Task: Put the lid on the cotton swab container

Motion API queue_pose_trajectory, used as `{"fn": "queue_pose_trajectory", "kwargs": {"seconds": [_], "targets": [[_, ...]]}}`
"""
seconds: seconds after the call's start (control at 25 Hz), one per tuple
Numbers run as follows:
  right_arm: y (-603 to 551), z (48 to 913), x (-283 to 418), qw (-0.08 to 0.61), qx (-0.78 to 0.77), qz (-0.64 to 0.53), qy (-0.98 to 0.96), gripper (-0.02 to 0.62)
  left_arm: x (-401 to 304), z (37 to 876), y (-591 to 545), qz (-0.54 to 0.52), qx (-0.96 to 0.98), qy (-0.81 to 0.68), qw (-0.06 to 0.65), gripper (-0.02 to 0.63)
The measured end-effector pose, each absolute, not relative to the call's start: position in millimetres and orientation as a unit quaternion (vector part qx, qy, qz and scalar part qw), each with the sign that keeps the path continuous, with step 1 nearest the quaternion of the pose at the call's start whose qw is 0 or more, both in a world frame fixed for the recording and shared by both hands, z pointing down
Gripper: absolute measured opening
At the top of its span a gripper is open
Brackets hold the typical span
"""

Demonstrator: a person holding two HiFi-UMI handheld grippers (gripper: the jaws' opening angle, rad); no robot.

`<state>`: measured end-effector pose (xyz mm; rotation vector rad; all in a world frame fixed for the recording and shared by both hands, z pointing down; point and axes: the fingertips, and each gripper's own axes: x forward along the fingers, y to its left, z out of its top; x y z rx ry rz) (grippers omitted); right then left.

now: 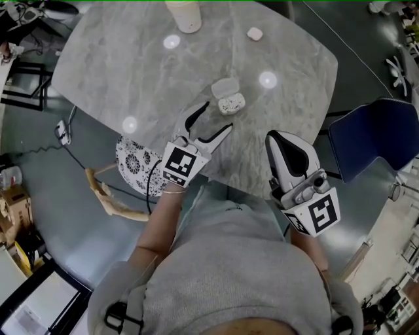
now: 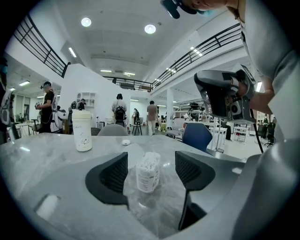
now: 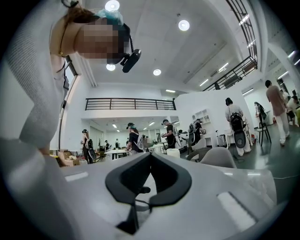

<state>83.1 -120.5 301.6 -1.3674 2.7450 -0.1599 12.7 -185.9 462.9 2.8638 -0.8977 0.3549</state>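
Grey marble table (image 1: 131, 59), blue chair (image 1: 373, 134), glossy floor (image 1: 39, 196)

Open lab hall: mezzanine railing (image 3: 131, 104), people (image 3: 233, 119) wearing backpacks.

Table (image 1: 131, 72) with swab container (image 1: 231, 104), lid (image 1: 224, 86), cup (image 1: 184, 16)

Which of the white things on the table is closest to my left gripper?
The cotton swab container, open and full, just ahead of the left gripper; the lid, tumbler and small white piece lie farther off.
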Motion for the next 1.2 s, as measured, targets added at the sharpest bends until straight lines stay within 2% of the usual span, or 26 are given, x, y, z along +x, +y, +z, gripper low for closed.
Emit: {"fn": "queue_pose_trajectory", "kwargs": {"seconds": [0.48, 0.76, 1.2], "targets": [[-126.9, 302.8, 95.0, 0.030, -0.458, -0.052, 0.887, 0.000, 16.7, 489.9, -201.4, 0.133, 0.941, -0.300, 0.082, 0.337], [-128.1, 303.3, 96.9, 0.029, -0.463, -0.054, 0.884, 0.000, 21.0, 504.7, -205.1, 0.151, 0.940, -0.291, 0.097, 0.376], [-129.5, 302.0, 103.4, 0.025, -0.469, -0.051, 0.881, 0.000, 30.4, 518.2, -211.3, 0.165, 0.938, -0.283, 0.116, 0.376]]}}
